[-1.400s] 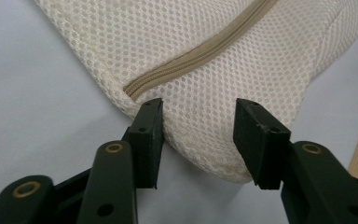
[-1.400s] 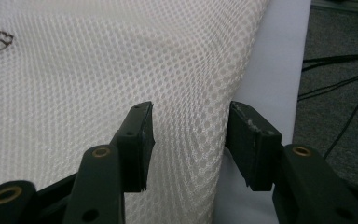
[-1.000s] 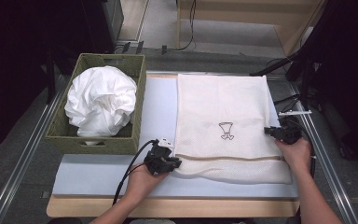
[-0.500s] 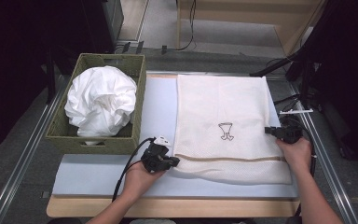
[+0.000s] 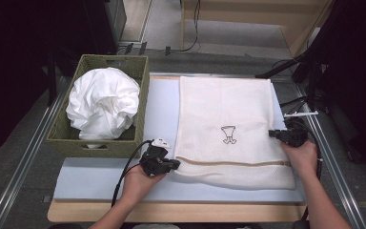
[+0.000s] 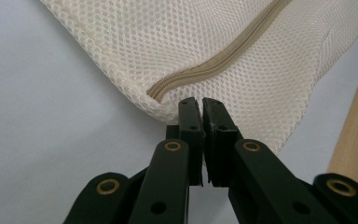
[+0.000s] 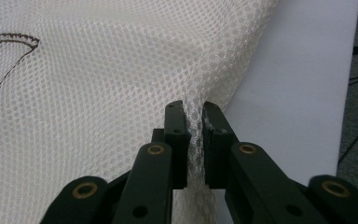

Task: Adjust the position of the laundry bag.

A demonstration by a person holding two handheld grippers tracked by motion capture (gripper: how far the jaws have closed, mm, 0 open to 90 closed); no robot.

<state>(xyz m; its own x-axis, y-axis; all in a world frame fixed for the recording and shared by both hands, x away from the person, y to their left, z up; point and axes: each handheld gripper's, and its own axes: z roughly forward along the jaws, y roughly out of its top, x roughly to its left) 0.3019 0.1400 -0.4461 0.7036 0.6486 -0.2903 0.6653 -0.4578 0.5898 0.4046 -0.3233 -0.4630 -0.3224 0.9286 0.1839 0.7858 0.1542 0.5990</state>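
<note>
Two claws are engaged on one mesh laundry bag (image 5: 228, 129). The left claw (image 6: 200, 105) has its jaws pressed together at the bag's near left corner, right by the closed end of the tan zipper (image 6: 214, 58); the jaws have just been closing, and whether any mesh is caught between the tips cannot be told from the left gripper view. The right claw (image 7: 193, 109) pinches a raised fold of mesh at the bag's right edge, and its jaws have likewise just been closing, with netting plainly bunched between them. Judgement: the step in hand looks like securing both sides before lifting or opening the bag. To do it well, the left tips should sit on the seam fabric beside the zipper end, not slip off the corner; the right grip should hold one layer only if the mouth is to be opened. Lift both hands evenly so the mesh does not stretch. The bag is cream, open-weave, flat on the pale blue mat (image 5: 100, 176) of the tabletop, with a small brown printed emblem (image 5: 228, 134) near its centre. A woven basket (image 5: 64, 138) of crumpled white cloth (image 5: 102, 105) stands just left of it.
</note>
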